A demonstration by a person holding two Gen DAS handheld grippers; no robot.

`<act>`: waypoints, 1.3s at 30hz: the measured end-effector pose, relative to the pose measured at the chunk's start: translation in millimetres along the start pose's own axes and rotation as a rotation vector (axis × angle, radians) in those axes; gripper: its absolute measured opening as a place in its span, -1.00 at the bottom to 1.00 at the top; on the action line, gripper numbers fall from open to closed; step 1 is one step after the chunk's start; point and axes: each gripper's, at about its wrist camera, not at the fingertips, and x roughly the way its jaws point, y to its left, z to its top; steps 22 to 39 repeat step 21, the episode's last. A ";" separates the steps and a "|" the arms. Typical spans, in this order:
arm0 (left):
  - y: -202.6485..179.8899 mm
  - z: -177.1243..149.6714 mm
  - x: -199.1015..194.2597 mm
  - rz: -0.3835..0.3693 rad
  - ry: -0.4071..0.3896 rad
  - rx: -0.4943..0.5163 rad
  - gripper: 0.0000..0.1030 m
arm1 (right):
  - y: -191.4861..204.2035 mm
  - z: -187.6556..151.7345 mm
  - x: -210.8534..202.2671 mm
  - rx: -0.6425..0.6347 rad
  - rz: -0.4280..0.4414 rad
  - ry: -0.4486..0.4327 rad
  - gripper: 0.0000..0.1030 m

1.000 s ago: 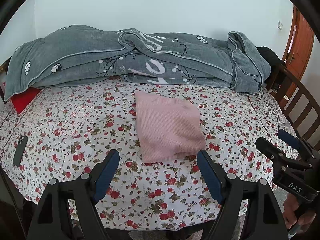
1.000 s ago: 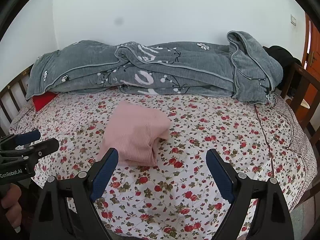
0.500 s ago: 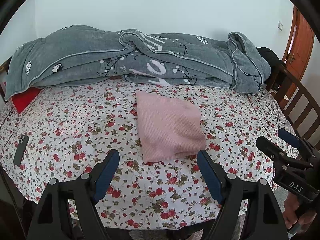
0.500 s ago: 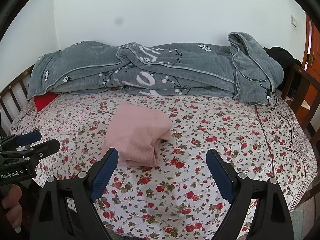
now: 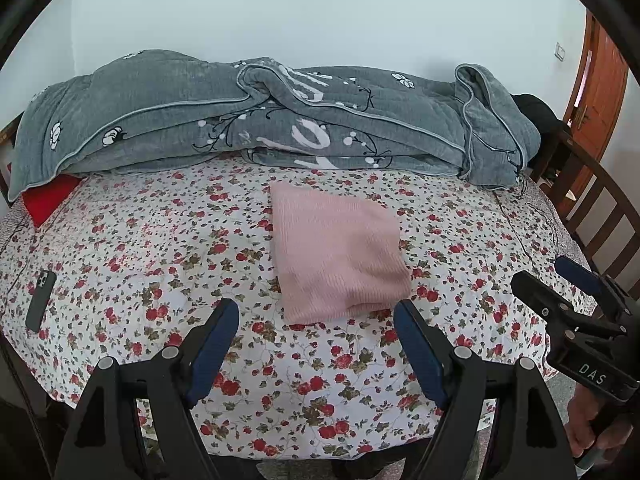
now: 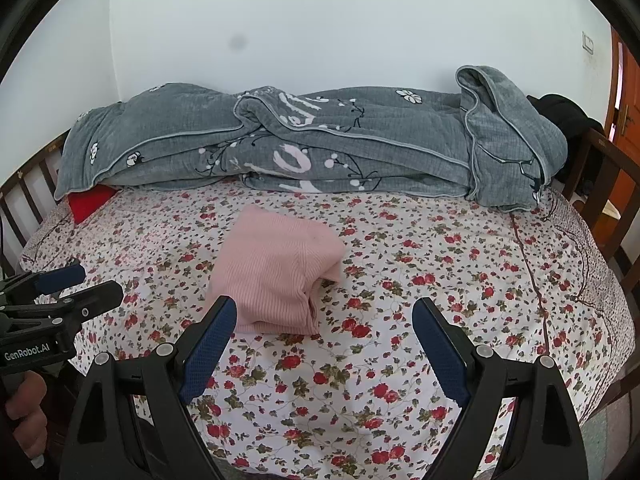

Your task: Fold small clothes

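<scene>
1. Garment: pink knit top (image 5: pixel 340 252) lies folded into a compact bundle mid-bed on the floral sheet (image 5: pixel 160 248).
2. Left gripper (image 5: pixel 316 344) and right gripper (image 6: pixel 324 344): spread, empty, short of it.
3. Folding appears complete.

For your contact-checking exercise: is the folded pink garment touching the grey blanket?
Apart. The left wrist view shows floral sheet between pink garment and grey blanket.
</scene>
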 end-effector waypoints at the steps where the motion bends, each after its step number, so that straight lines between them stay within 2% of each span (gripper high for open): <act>1: -0.8 0.3 0.3 0.000 0.001 -0.001 0.53 | -0.2 -0.4 0.3 0.000 0.000 0.000 0.72; 39: -10.1 4.9 10.0 -0.007 -0.015 0.014 0.53 | 0.4 1.8 9.3 0.004 0.023 0.001 0.72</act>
